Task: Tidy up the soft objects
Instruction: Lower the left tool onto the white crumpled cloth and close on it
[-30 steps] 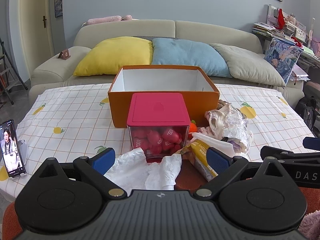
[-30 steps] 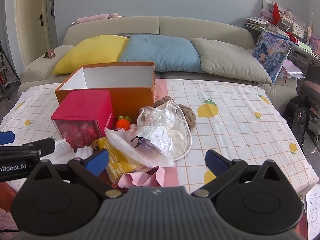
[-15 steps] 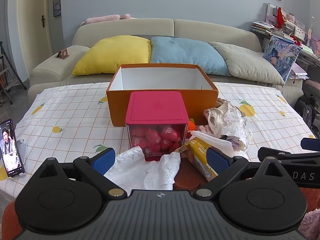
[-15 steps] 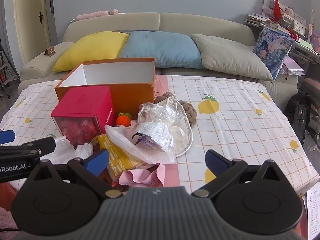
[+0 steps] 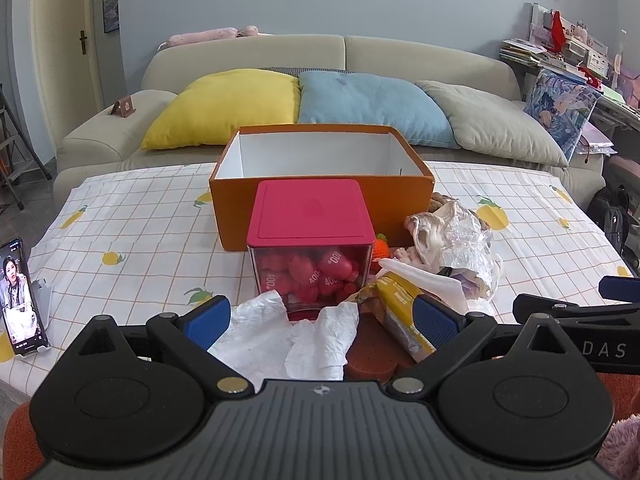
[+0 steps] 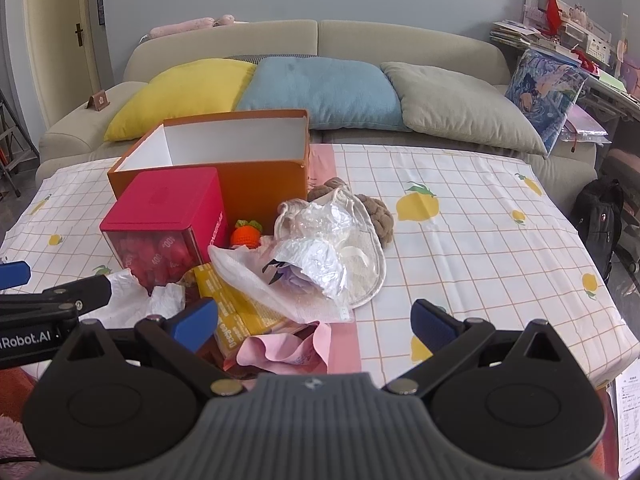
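My left gripper (image 5: 322, 320): jaws wide, holding nothing, low over the white crumpled paper (image 5: 280, 340) at the table's near edge. My right gripper (image 6: 314, 322): jaws wide, empty, above the pink cloth (image 6: 284, 354). Orange box (image 5: 320, 184): open, upright, mid-table on the lemon-print tablecloth (image 6: 480, 232). Red-lidded container (image 5: 310, 240): touching the box's front. Soft pile, right of container: orange knitted toy (image 6: 245, 236), clear plastic bags (image 6: 316, 256), brown knitted piece (image 6: 378, 216), yellow packet (image 6: 232, 308).

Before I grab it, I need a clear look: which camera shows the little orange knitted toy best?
The right wrist view: the orange toy sits fully visible beside the red-lidded box. In the left wrist view, only a sliver of it peeks out behind that box.
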`<move>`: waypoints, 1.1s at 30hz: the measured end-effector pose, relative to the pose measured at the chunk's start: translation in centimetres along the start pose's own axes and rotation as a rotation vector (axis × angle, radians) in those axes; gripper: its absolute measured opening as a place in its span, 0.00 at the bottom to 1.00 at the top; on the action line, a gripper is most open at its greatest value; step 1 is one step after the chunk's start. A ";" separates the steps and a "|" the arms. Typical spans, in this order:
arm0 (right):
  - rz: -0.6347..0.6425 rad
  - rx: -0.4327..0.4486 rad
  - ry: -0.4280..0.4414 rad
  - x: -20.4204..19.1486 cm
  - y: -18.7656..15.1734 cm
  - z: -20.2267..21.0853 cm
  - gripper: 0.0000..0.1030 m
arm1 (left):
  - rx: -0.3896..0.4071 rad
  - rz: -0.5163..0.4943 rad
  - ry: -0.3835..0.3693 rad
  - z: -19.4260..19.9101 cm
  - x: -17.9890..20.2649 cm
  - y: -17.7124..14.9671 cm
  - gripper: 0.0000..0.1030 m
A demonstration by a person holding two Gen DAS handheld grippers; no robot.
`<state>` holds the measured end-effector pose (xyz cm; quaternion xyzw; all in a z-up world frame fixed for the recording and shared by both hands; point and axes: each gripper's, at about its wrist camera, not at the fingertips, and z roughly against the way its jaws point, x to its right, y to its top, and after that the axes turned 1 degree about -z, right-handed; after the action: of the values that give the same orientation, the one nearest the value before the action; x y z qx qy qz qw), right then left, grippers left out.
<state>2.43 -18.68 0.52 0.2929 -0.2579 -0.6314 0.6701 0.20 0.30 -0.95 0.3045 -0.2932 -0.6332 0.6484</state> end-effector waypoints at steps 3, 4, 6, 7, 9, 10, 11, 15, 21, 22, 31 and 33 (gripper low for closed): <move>0.000 -0.010 0.004 0.0 0.0 -0.3 0.97 | -0.011 0.006 -0.019 -0.1 -0.2 0.0 1.00; 0.000 -0.017 0.008 0.0 0.0 -0.5 0.97 | -0.018 0.009 -0.031 -0.2 -0.3 0.0 1.00; -0.002 -0.032 0.018 0.0 -0.1 -1.0 0.97 | -0.026 0.024 -0.048 -0.4 -0.8 -0.1 0.96; 0.000 -0.038 0.025 0.1 -0.2 -1.2 0.97 | -0.035 0.032 -0.056 -0.5 -1.0 -0.1 0.88; 0.008 -0.047 0.043 0.0 -0.3 -1.7 0.97 | -0.076 0.047 -0.072 -1.0 -1.6 -0.1 0.79; 0.014 -0.049 0.051 0.0 -0.3 -1.9 0.97 | -0.097 0.049 -0.088 -1.3 -1.8 -0.1 0.75; 0.020 -0.053 0.059 -0.1 -0.4 -2.2 0.97 | -0.116 0.047 -0.109 -1.5 -2.1 -0.1 0.73; 0.046 -0.084 0.133 -0.7 -0.4 -3.1 0.84 | -0.204 0.066 -0.144 -2.8 -3.3 -0.3 0.72; 0.072 -0.152 0.191 -1.6 -1.3 -4.8 0.69 | -0.281 0.022 -0.131 -4.1 -5.3 -0.6 0.88; 0.070 -0.165 0.183 -1.5 -1.4 -5.1 0.70 | -0.272 0.013 -0.121 -4.2 -5.7 -0.6 0.88; 0.001 -0.254 0.147 -0.6 -1.2 -7.9 0.88 | -0.248 -0.068 -0.105 -7.7 -8.6 1.7 0.94; -0.001 -0.265 0.153 -0.5 -1.2 -8.4 0.88 | -0.264 -0.054 -0.109 -9.3 -9.4 1.7 0.94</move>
<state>7.55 -17.62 -6.18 0.2494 -0.1204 -0.6362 0.7201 8.20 9.99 -5.57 0.1896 -0.2338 -0.6988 0.6489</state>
